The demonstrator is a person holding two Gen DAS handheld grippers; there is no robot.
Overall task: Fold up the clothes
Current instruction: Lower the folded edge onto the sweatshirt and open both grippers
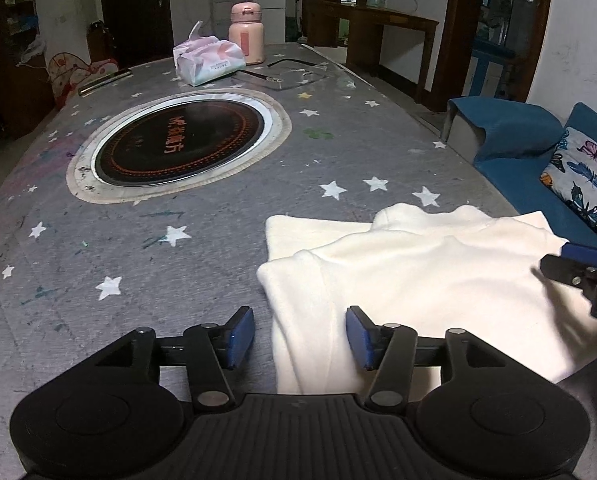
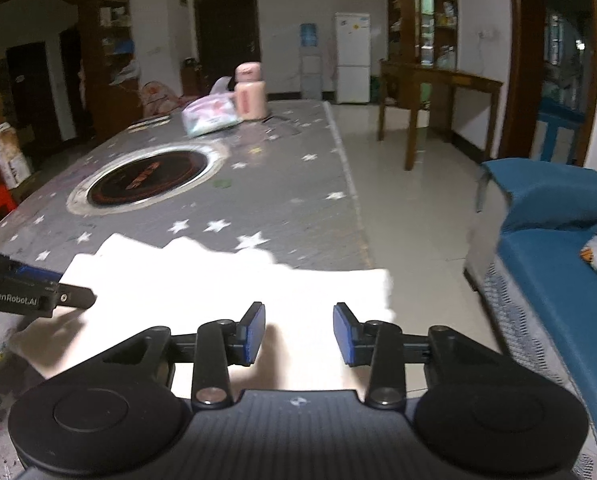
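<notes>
A cream-white garment (image 1: pixel 410 276) lies partly folded on the near right part of the star-patterned grey table (image 1: pixel 178 264), at about five o'clock from the round black cooktop (image 1: pixel 180 144) set into the tabletop. Its right end overhangs the table edge toward the blue sofa (image 2: pixel 546 240). The left gripper (image 1: pixel 300 336) hovers over the garment's near left edge, jaws parted to about half their travel, with cloth below the gap but neither blue pad pressing on it. The right gripper (image 2: pixel 299 332) sits at three o'clock from it, jaws open rather less, over the cloth and gripping nothing. With both grippers empty, the fold looks freshly laid and free to shift. The main risk, as I judge it, is the overhanging end: its weight could drag the stacked layers toward the floor and undo the fold. A pad brushing the fleecy surface as it pulls away could also lift the top layer, since the fabric looks soft and likely to cling. The tissue pack (image 1: pixel 208 60) and pink flask (image 1: pixel 246 34) at twelve o'clock stand well apart and pose no hazard.
</notes>
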